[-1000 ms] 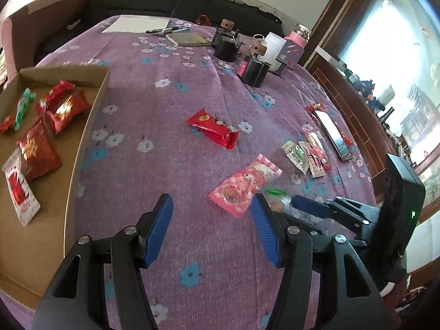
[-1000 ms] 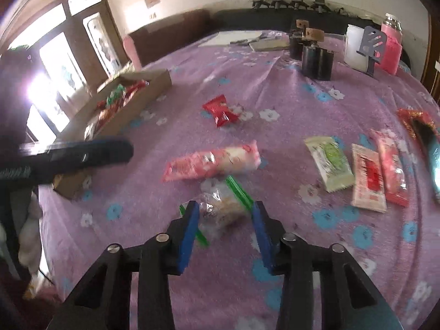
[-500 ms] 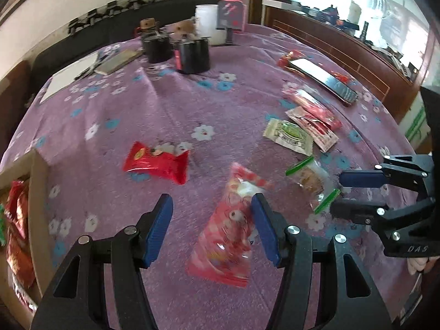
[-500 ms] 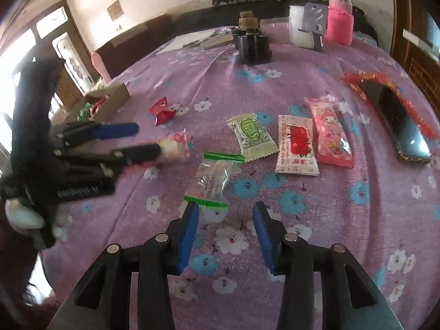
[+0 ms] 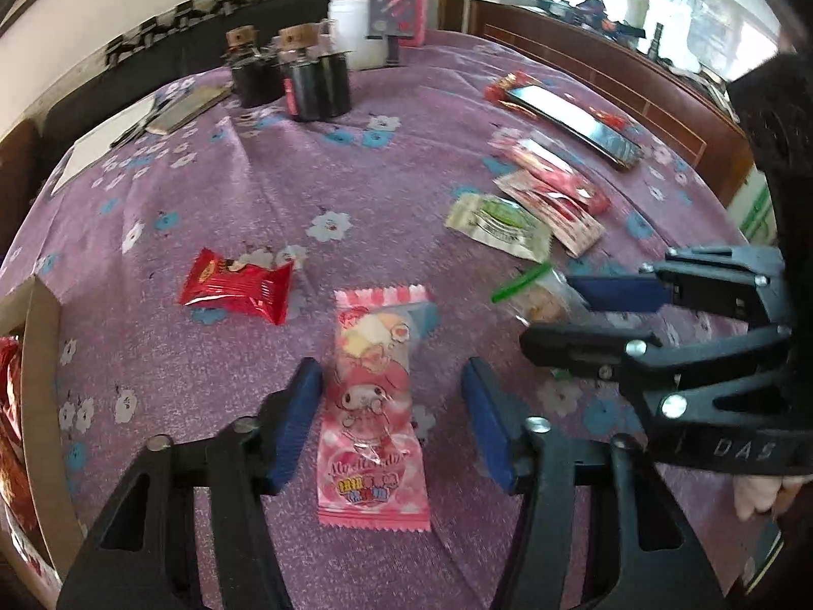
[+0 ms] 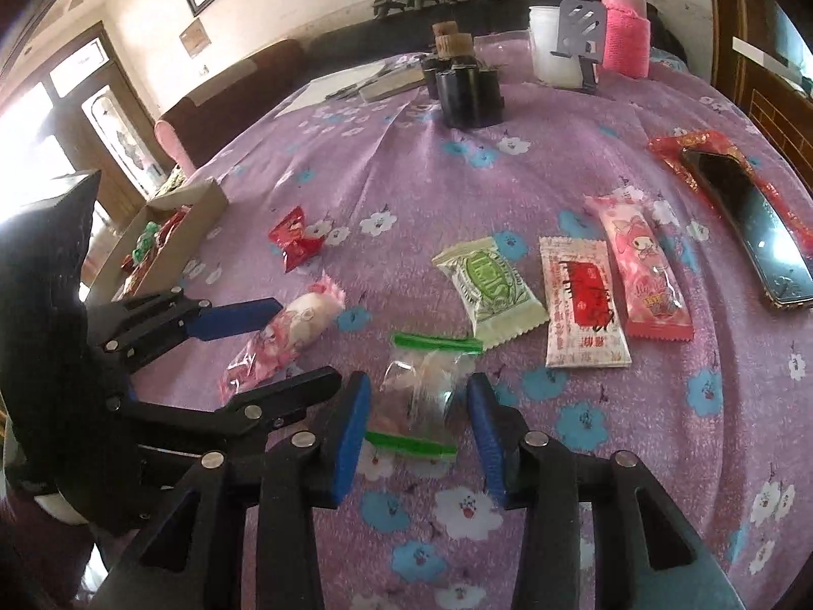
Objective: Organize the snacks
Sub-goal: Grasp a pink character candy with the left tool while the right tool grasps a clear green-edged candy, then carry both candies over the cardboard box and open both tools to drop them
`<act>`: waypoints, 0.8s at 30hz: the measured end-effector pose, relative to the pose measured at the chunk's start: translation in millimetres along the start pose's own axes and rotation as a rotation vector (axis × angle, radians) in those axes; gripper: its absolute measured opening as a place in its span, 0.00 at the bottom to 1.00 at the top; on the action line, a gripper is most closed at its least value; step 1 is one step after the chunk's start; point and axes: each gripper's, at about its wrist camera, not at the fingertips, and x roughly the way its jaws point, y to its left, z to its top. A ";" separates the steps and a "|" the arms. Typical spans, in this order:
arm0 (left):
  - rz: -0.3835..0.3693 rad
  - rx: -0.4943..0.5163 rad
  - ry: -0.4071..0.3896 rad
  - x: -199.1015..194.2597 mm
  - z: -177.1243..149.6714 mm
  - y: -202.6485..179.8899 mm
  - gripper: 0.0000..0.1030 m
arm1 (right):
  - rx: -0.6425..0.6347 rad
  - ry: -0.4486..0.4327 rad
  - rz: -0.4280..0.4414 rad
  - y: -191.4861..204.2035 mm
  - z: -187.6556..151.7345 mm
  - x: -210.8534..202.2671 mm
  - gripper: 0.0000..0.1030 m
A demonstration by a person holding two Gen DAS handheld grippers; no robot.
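L gripper [image 5: 391, 417] jaws closing w/ pink character snack pack [image 5: 373, 406] lying between them on purple tablecloth [image 5: 355, 162]; pads not pressing it yet. R gripper [image 6: 416, 422] part open, straddling clear green-edged bag [image 6: 421, 396], no grip. Red packet [image 5: 236, 284] nearby; cardboard box [image 6: 173, 234] w/ snacks at far left

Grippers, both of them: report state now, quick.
Left gripper: jaws closing around the pink cartoon snack packet, pads not yet on it.
Right gripper: open, straddling the clear green-edged packet, not gripping.
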 end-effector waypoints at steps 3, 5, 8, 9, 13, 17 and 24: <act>0.008 -0.045 0.006 -3.1 -1.3 6.6 0.24 | -0.032 -0.003 -0.042 6.9 -1.4 2.5 0.36; 0.011 -0.073 -0.003 -7.3 -5.2 11.2 0.24 | -0.062 -0.005 -0.070 12.8 -3.3 3.6 0.32; -0.024 -0.137 -0.031 -20.6 -10.1 21.9 0.24 | -0.096 -0.013 -0.079 21.4 -8.7 2.2 0.30; -0.032 -0.154 -0.043 -26.6 -11.7 24.9 0.24 | -0.098 -0.013 -0.074 23.7 -10.2 1.2 0.30; -0.055 -0.218 -0.107 -61.2 -23.3 38.5 0.24 | -0.110 -0.026 -0.057 33.4 -13.3 -8.0 0.30; -0.039 -0.281 -0.162 -100.5 -42.6 63.0 0.25 | -0.141 -0.056 -0.040 50.8 -9.4 -22.7 0.30; 0.107 -0.455 -0.187 -143.5 -93.5 144.0 0.25 | -0.226 -0.089 0.045 110.6 1.4 -32.5 0.30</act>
